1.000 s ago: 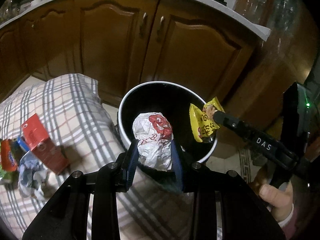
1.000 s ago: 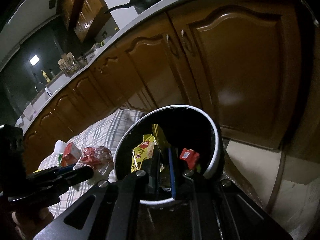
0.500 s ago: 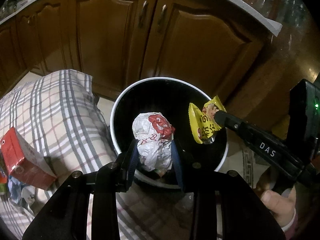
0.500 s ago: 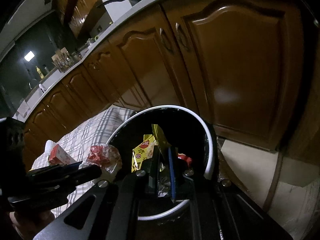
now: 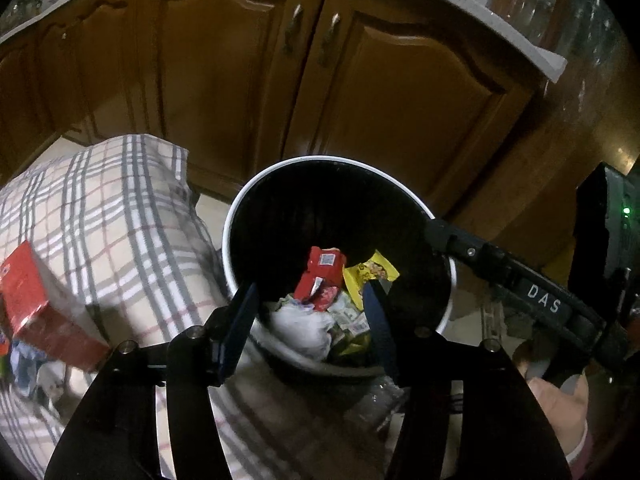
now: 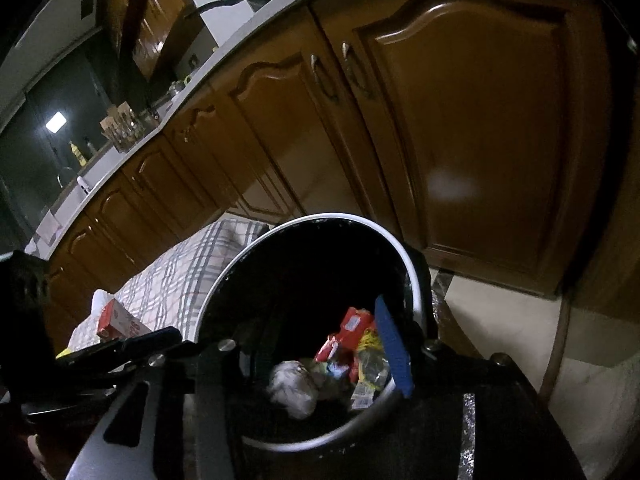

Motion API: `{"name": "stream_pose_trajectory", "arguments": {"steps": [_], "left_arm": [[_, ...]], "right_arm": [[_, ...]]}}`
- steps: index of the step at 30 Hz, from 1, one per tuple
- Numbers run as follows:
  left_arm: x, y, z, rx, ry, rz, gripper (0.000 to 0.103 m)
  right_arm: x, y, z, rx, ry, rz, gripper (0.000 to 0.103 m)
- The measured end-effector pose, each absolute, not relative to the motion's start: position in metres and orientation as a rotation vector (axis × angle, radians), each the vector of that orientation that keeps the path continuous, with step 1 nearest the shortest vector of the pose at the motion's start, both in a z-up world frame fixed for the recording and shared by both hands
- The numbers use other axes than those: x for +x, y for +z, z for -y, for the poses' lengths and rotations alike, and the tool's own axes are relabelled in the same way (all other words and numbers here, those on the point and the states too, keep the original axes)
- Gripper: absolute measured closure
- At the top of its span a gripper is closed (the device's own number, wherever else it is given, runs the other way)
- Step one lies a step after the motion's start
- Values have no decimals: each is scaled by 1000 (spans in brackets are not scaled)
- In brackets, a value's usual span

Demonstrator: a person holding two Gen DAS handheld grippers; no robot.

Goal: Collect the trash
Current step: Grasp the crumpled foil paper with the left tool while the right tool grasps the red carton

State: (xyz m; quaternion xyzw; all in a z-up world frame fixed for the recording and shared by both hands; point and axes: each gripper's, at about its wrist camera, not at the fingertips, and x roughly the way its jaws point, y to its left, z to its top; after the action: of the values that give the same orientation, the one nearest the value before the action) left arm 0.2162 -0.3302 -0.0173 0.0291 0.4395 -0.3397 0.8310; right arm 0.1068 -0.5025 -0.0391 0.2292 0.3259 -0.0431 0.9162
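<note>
A black bin with a white rim (image 5: 232,216) (image 6: 414,276) stands on the floor before the cabinets. Inside lie a crumpled white wrapper (image 5: 304,326) (image 6: 294,386), a red packet (image 5: 320,276) (image 6: 352,326) and a yellow snack packet (image 5: 370,272) (image 6: 370,360). My left gripper (image 5: 310,312) is open and empty over the bin's near edge. My right gripper (image 6: 320,340) is open and empty over the bin; it shows in the left wrist view as a black arm (image 5: 520,284).
A checked cloth (image 5: 120,232) (image 6: 180,280) covers a surface left of the bin, with a red carton (image 5: 32,312) (image 6: 120,322) and other trash on it. Brown cabinet doors (image 5: 360,100) stand close behind the bin.
Both grippers have opened. The crumpled white wrapper and the yellow packet have dropped from them into the bin.
</note>
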Motion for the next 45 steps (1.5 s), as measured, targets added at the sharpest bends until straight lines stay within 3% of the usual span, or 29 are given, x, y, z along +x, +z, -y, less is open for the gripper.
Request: {"name": "stream_pose_trajectory", "arguments": {"steps": [4,11,31,45], "left_arm": [[203,-14,310,42,-706,-907,47],[180,-21,261,1,-647,-898,45],[156,-34,128,-166,-464,-905,45],[178,-41,96,-196,-426,-930,44]], "right_arm": [[95,-33,499,490,-82,-640,33],[76,-23,473,489,-41,-606,24],[65,-39,370,452,132,-691,23],[90,-39,330,402,216,-726,23]]}}
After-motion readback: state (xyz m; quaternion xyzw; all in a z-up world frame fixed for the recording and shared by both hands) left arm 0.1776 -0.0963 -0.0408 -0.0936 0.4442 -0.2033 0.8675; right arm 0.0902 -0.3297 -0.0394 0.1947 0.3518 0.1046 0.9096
